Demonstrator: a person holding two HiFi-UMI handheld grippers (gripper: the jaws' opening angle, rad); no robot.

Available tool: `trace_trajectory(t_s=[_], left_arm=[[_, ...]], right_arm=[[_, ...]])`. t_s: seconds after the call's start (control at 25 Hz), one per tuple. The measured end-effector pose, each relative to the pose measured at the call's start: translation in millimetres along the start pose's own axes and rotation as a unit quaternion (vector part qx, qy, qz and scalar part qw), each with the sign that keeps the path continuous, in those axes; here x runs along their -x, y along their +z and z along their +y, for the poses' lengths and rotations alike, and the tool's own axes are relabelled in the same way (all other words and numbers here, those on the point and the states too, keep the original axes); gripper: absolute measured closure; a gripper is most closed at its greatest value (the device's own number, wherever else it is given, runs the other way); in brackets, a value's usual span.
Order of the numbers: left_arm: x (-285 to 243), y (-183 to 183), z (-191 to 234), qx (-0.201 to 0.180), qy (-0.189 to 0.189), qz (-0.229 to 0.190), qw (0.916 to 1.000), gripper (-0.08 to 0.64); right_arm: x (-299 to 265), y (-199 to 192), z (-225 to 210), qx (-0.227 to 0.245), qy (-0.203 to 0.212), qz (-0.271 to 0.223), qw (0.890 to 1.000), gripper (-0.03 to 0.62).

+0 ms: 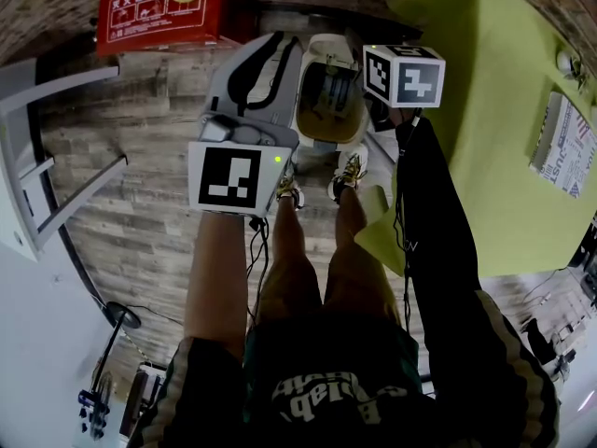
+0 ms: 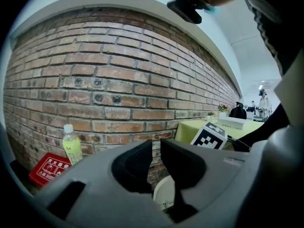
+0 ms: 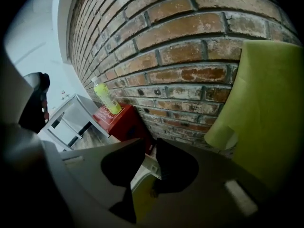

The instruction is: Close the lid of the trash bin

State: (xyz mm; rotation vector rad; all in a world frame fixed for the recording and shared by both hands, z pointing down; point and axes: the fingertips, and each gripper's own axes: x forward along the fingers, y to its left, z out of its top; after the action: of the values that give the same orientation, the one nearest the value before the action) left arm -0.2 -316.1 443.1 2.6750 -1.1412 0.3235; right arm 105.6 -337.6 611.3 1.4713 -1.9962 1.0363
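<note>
The trash bin (image 1: pixel 322 138) is seen on the floor at 12 o'clock from the person's shoes (image 1: pixel 347 171), mouth uncovered, lid (image 1: pixel 325 49) raised at its 12 o'clock edge. The left tongs (image 2: pixel 156 147) are held at the bin's 9 o'clock, parted by a narrow gap, nothing gripped. The right tongs (image 3: pixel 149 151) are hung at its 3 o'clock beside the green-draped counter (image 1: pixel 485 138), slightly apart, the bin's white rim glimpsed through the gap, not clamped.

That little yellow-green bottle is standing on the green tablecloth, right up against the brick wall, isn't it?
Not quite. The bottle stands on the red box, not on the green tablecloth. It is indeed right up against the brick wall. The right gripper view shows this most clearly.
</note>
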Motion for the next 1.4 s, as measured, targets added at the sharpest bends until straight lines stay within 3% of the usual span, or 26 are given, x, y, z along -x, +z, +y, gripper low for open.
trace_trajectory(t_s=[0.56,0.88,1.4], left_arm=[[17,-8,-7,0.004,0.001,-0.002,1.0000,0.500],[30,-16,-15,0.009,0.002,-0.002,1.0000,0.502],[46,-31,-19,0.013,0.000,0.004,0.9999,0.501]], right_arm=[[12,-25,13,-0.029,0.014,0.035,0.999,0.506],[19,-49,22,0.003,0.004,0.060,0.998,0.496],[27,-88,38,0.015,0.005,0.071,0.997,0.500]])
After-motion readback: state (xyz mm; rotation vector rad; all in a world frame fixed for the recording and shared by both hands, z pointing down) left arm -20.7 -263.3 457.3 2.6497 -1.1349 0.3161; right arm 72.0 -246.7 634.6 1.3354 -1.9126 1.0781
